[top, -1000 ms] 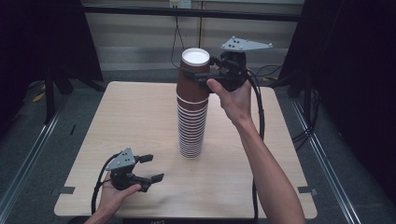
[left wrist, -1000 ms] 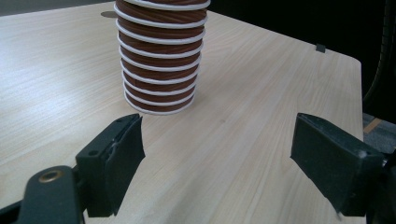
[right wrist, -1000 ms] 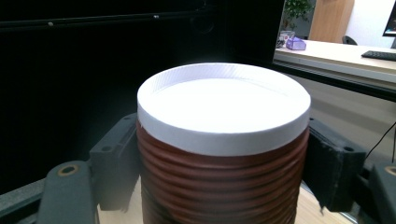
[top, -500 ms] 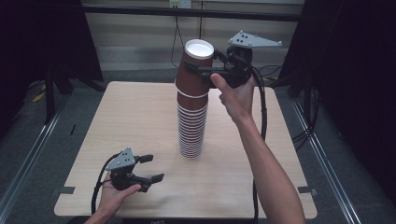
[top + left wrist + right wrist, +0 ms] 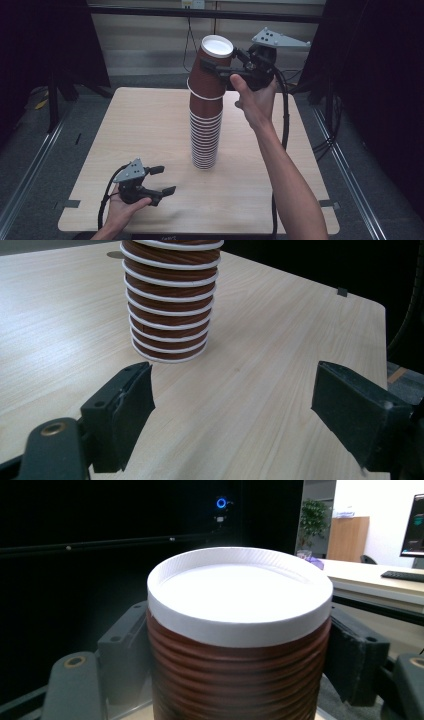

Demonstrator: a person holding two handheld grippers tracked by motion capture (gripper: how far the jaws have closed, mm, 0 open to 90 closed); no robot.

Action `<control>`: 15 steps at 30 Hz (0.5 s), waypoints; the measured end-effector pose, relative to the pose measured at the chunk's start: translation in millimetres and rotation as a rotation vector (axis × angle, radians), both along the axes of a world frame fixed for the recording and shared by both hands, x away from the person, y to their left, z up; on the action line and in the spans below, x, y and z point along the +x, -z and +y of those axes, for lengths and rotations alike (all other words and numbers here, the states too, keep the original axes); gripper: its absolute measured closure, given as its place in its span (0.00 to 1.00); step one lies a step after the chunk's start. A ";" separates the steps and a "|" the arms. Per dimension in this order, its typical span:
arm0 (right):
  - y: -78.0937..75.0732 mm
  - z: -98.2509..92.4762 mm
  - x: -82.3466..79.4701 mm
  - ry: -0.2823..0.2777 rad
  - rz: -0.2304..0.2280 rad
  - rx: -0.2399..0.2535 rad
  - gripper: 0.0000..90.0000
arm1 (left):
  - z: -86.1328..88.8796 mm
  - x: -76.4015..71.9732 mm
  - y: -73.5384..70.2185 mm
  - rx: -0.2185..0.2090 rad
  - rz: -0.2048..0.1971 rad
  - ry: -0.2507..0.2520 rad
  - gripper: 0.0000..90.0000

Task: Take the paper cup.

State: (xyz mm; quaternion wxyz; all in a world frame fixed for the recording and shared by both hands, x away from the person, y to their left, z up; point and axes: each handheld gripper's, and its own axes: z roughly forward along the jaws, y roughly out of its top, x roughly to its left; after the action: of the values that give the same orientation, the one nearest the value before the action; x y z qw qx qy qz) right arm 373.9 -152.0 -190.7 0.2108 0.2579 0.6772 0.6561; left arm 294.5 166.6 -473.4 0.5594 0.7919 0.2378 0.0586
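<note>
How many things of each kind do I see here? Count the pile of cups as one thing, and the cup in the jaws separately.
Grippers: 2 (left gripper, open; right gripper, shut on a cup)
Brown cup held at the top: 1
Stack of brown cups: 1
Wooden table: 1
Total: 5

One cup stack point(image 5: 205, 130), one lifted cup point(image 5: 212, 67), two claws: left point(image 5: 159, 181), right point(image 5: 220, 70); one table point(image 5: 145, 125).

Probably a lab recording booth, black curtains point(image 5: 45, 45), floor rails point(image 5: 30, 170), office desk with monitor point(image 5: 417, 517) beyond
</note>
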 end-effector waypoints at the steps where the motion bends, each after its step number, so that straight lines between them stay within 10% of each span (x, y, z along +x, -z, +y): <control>1: -2.3 -0.3 -0.4 -0.002 -0.004 0.000 0.26 | 0.2 -0.1 -0.1 0.001 -0.003 0.001 0.19; 15: -15.6 -13.9 -9.3 -0.005 -0.037 0.069 0.27 | -0.3 0.2 0.3 -0.001 0.000 0.000 0.19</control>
State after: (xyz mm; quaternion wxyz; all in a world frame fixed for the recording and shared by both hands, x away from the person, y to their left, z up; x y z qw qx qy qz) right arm 364.6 -165.8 -175.0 0.2127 0.2510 0.6509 0.6842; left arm 294.8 166.3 -473.7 0.5599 0.7915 0.2378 0.0586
